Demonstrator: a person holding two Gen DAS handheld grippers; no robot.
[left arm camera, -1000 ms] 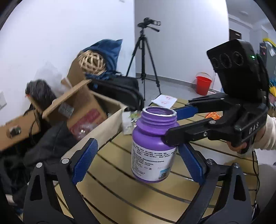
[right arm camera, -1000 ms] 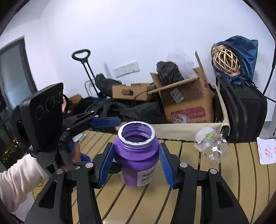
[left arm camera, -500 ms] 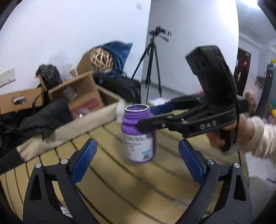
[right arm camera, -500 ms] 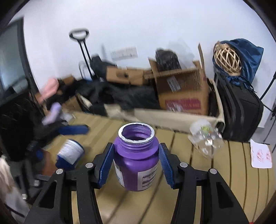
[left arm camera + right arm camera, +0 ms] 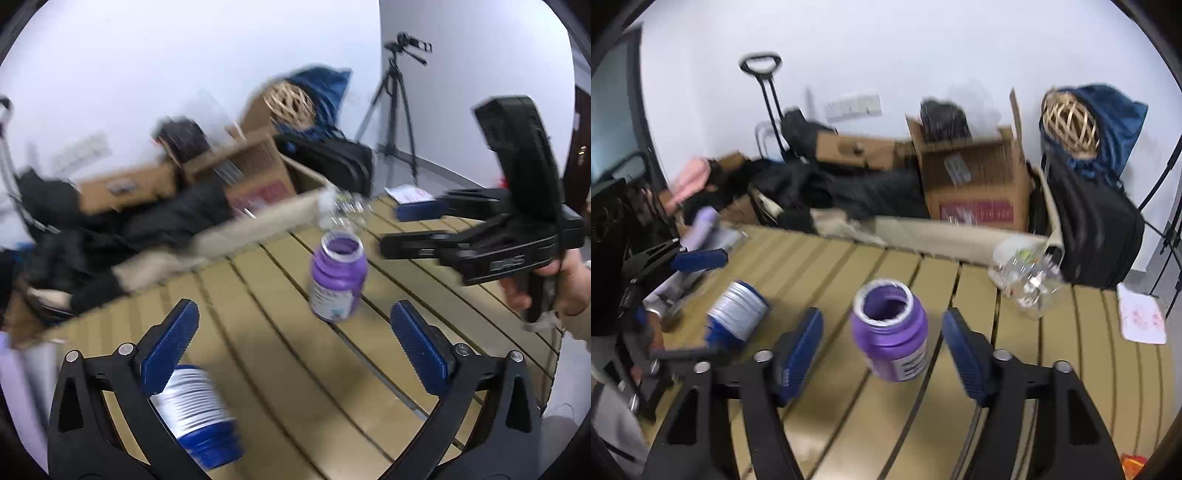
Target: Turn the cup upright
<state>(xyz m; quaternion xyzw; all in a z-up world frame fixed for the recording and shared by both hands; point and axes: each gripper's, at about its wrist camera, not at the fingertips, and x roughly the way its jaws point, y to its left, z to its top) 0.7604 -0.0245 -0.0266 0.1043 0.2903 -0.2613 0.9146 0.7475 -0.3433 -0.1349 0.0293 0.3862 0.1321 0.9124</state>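
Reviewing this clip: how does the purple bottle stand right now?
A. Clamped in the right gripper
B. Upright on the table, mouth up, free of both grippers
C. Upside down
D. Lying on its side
B: the purple bottle stands mouth up on the slatted table, with gaps to both pads of the open right gripper.

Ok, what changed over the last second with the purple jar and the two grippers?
The right gripper let go of the purple jar: its jaws were shut on the jar's sides, now they stand open, clear of it, and it has backed away. The jar now stands upright, mouth up, on the slatted table. The left gripper swung left, bringing the blue jar, lying on its side, into view. It stayed open.
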